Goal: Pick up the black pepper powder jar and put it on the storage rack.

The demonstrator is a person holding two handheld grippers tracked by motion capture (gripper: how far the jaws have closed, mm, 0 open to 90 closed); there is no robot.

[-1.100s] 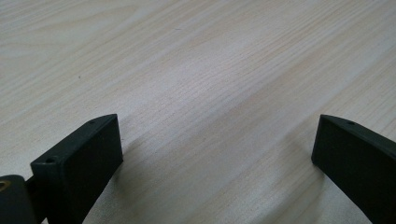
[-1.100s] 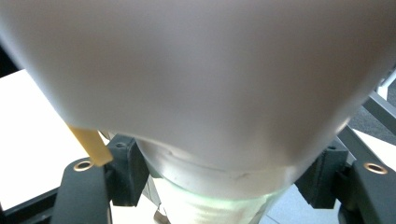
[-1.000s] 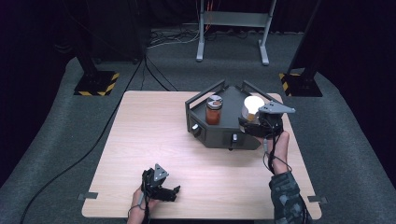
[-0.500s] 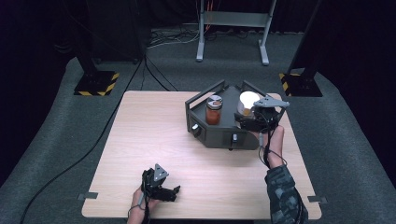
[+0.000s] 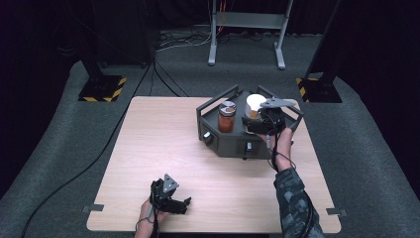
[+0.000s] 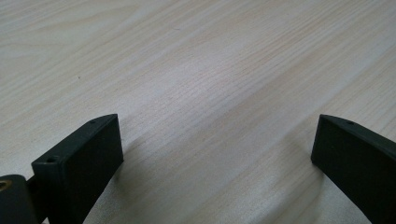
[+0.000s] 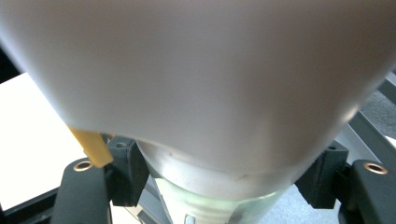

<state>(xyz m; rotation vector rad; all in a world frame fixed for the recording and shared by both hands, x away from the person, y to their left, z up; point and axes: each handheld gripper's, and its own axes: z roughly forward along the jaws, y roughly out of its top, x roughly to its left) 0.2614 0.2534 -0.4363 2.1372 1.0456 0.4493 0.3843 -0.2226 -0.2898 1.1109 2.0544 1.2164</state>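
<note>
- The white-lidded jar [image 5: 255, 105] is clamped in the right tool [image 5: 257, 119], over the dark tray [image 5: 233, 146] near the worktop's [image 5: 163, 144] far right edge.
- The right gripper view shows the jar's glass neck [image 7: 210, 205] between the jaws.
- Since a second ago it has shifted left, toward the orange jar [image 5: 226, 118].
- The left tool [image 5: 171, 201] rests released on open worktop.

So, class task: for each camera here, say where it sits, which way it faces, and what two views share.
High view: above the person's side, looking forward and down at the table; forearms, left gripper and right gripper show.
Left gripper view: on that gripper, facing bare tabletop between open jaws.
Right gripper view: close behind the white-lidded jar, jaws gripping its neck.
Shared: that jar, over the dark tray.
</note>
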